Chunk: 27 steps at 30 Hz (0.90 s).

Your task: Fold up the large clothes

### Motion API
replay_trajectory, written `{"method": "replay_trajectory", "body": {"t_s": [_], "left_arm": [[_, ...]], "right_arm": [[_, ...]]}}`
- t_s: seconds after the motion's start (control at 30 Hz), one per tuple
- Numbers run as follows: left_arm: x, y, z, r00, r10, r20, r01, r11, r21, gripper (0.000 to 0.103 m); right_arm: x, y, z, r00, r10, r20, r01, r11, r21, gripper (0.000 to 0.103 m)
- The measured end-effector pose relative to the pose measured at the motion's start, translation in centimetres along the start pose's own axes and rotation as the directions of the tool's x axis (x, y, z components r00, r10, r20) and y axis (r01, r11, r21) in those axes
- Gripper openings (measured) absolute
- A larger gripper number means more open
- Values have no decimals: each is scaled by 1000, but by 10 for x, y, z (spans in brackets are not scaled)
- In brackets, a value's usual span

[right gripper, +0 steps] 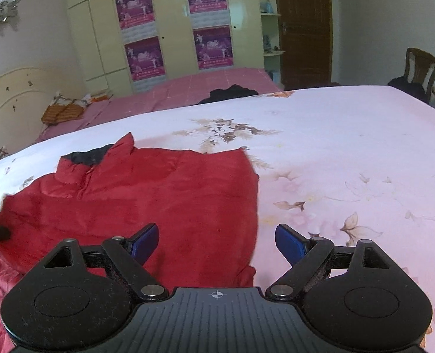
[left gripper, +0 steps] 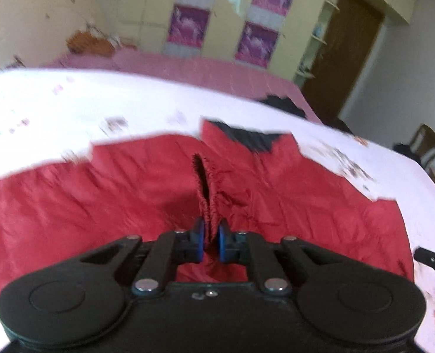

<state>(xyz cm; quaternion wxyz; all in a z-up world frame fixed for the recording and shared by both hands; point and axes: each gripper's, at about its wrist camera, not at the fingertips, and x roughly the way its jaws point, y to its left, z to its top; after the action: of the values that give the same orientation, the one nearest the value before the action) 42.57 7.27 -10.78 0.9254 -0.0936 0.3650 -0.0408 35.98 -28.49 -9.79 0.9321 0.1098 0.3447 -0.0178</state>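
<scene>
A large red padded jacket (left gripper: 99,194) lies spread on the floral bedsheet (left gripper: 70,103), with the dark lining of its collar (left gripper: 252,139) at the far side. My left gripper (left gripper: 211,226) is shut on a raised ridge of the red fabric near the jacket's middle, the blue pads pinching it. In the right wrist view the jacket (right gripper: 173,194) fills the left half, its collar (right gripper: 91,156) at the upper left. My right gripper (right gripper: 217,235) stands open over the jacket's right edge, with nothing pressed between its blue pads.
The floral bedsheet (right gripper: 349,153) stretches away to the right. Behind it is a pink bed (right gripper: 217,81) with a black garment (right gripper: 232,92) on it. A wardrobe with posters (right gripper: 173,29), a brown door (right gripper: 304,29) and a wooden chair (right gripper: 420,67) stand beyond.
</scene>
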Motion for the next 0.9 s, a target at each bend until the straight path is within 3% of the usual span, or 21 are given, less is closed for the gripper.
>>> {"method": "replay_trajectory", "body": {"t_s": [0.2,0.33,0.37,0.4,0.43,0.47,0.5,0.53,0.6,0.77,0.8,0.9], "left_arm": [[14,34,-15,993,106,-49,-108,993,-39,9],[25,37,-26,989,117,-86,-120,993,-25,9],[25,36,-28,989,115,-88,-117,993,-18,9],[27,34,-28,989,111,-94,-113,994,-14,9],[28,33,-28,989,111,-97,-113,994,-12,9],[29,35,-28,989,111,-97,-113,994,-9,9],[30,34,-28,989,110,-98,-111,994,-5,9],[31,34,-29,989,108,-100,-108,994,-2,9],[29,33,-32,990,101,-102,-101,995,6,9],[31,26,-37,988,114,-104,-112,993,28,9],[29,27,-36,988,120,-101,-119,993,22,9],[26,33,-35,985,142,-96,-142,990,10,9]], "right_arm": [[27,-3,-2,998,15,-66,-14,1000,14,86],[47,-7,-10,993,6,-120,-4,1000,15,85],[52,-9,-12,989,15,-144,-11,1000,24,77],[58,-11,-13,984,37,-172,-31,999,38,55],[63,-12,-15,979,59,-195,-49,997,55,47],[65,-12,-16,978,59,-199,-49,997,55,47],[65,-11,-16,978,62,-198,-55,998,40,38],[65,-12,-15,978,68,-196,-61,997,38,19],[62,-19,-12,984,42,-175,-38,999,29,10],[65,-27,-3,977,44,-208,-41,999,20,10],[63,-30,2,979,63,-196,-55,997,49,16],[65,-39,15,989,67,-128,-54,993,106,74]]}}
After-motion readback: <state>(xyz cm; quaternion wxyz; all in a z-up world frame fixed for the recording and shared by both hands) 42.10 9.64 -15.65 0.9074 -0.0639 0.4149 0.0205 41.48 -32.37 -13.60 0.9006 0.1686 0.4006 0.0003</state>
